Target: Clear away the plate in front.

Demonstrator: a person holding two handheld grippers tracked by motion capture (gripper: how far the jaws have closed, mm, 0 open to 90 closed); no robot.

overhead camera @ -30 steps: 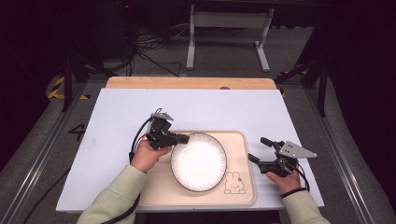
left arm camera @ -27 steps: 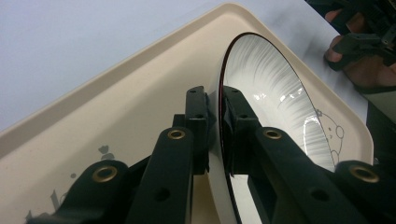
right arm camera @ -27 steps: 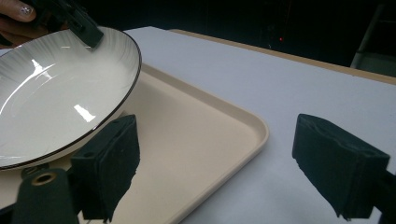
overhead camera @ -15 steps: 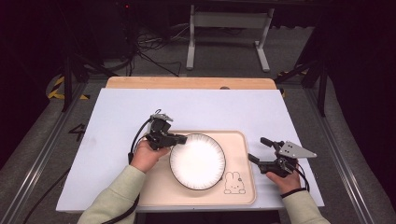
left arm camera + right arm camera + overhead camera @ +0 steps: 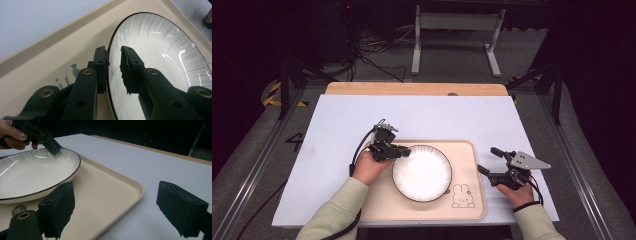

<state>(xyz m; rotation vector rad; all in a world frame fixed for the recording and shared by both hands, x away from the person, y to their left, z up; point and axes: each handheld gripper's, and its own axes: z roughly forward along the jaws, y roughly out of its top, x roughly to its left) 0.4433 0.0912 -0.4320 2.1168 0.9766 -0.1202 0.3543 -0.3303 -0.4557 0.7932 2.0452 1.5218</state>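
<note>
One plate, one tray, two grippers, apparently.

A lab: dark room, floor cables, metal stand.

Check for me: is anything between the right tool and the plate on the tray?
Nothing visible. The right tool stands open beside the tray, with only bare tray between it and the plate. The left tool straddles the plate's far rim, its jaws just opening.
</note>
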